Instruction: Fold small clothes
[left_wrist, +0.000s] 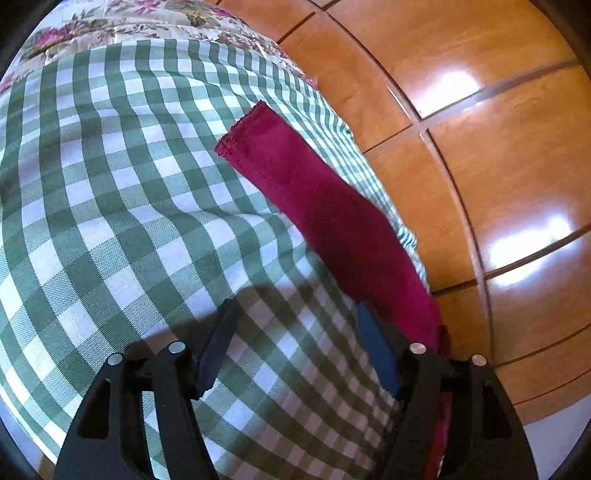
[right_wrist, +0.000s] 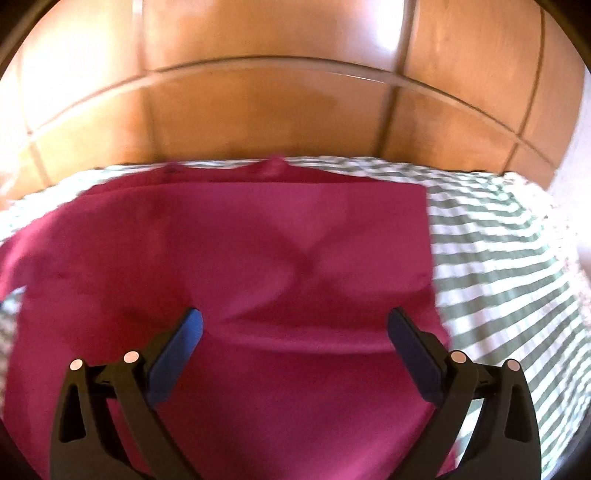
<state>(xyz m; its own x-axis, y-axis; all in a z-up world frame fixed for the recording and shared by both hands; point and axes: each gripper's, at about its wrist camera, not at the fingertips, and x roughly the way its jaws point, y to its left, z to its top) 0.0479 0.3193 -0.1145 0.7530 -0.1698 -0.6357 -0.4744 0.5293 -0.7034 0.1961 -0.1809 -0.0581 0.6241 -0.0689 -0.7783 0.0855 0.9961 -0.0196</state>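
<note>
Garment: a dark red garment (right_wrist: 236, 251) lies spread flat on the green-and-white checked cloth (left_wrist: 122, 192), close to the edge that borders the wooden panels (left_wrist: 472, 122)
Garment, left wrist view: it shows as a long narrow red band (left_wrist: 325, 218) running along the right edge of the checked cloth, with a stitched hem at its far end; its near end passes behind the right finger of the left gripper
Garment, right wrist view: it fills most of the picture; a straight edge runs down its right side, with checked cloth (right_wrist: 509, 280) showing beyond it; a second layer of the same red peeks out along the far edge, and soft creases cross the middle
Left gripper (left_wrist: 295, 314): fingers spread apart, nothing between them but bare checked cloth; the red garment lies just beside the right finger, not gripped
Right gripper (right_wrist: 295, 321): fingers spread wide above the red garment, the fabric lying flat under the gap; whether the tips touch it cannot be told, and nothing is pinched
Surface: the checked cloth lies over a floral fabric (left_wrist: 122, 22), seen at the far edge in the left wrist view
Background: glossy orange-brown wooden panels with dark grooves and bright reflections
Sharpness: the right wrist view is blurred, most at the sides
</note>
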